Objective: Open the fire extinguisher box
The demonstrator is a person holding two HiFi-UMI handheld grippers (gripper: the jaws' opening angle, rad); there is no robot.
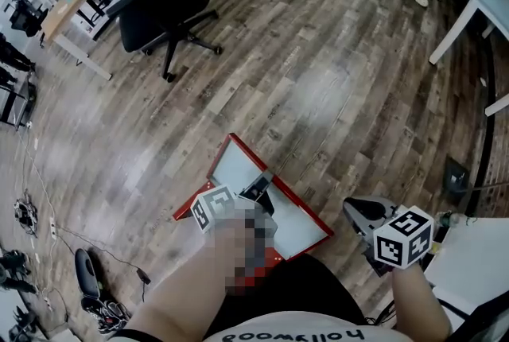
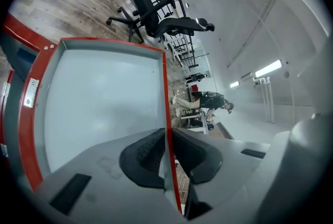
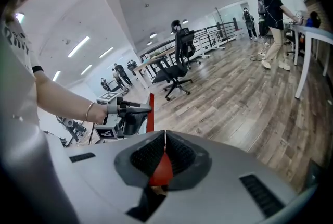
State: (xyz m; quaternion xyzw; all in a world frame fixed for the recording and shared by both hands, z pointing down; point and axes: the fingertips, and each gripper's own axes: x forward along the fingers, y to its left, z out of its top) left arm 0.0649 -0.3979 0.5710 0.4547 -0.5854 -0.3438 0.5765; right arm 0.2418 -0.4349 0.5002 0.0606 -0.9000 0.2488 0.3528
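1. Furthest left, an office chair [image 1: 163, 6] stands well apart on the wood floor [image 1: 318, 78]. By my reckoning nothing lies in the door's swing.
2. My left tongs [image 2: 166, 139] are closed on the door [image 2: 99, 98], the two pads pinching the thin red frame [image 2: 165, 98] from either side. I grip the free edge, opposite the hinges. I judge that gives the easiest pull, and a thin lip is what these pads can bite.
3. The door is a pale panel in a red border and stands swung out from the fire extinguisher box [image 2: 18, 35]. The box's red rim shows at the hinge side in the left gripper view. From my head view the box sits low in front of me, mostly hidden under my arm. I would say the opening is well along, though I cannot tell how far the door can still travel.
4. My right tongs [image 3: 165, 139] are closed, pads meeting at the tips, holding nothing. A bit of red shows in the gap behind the pads; I cannot tell what it is. They hang to the right, well apart from the door, I think simply to keep clear.
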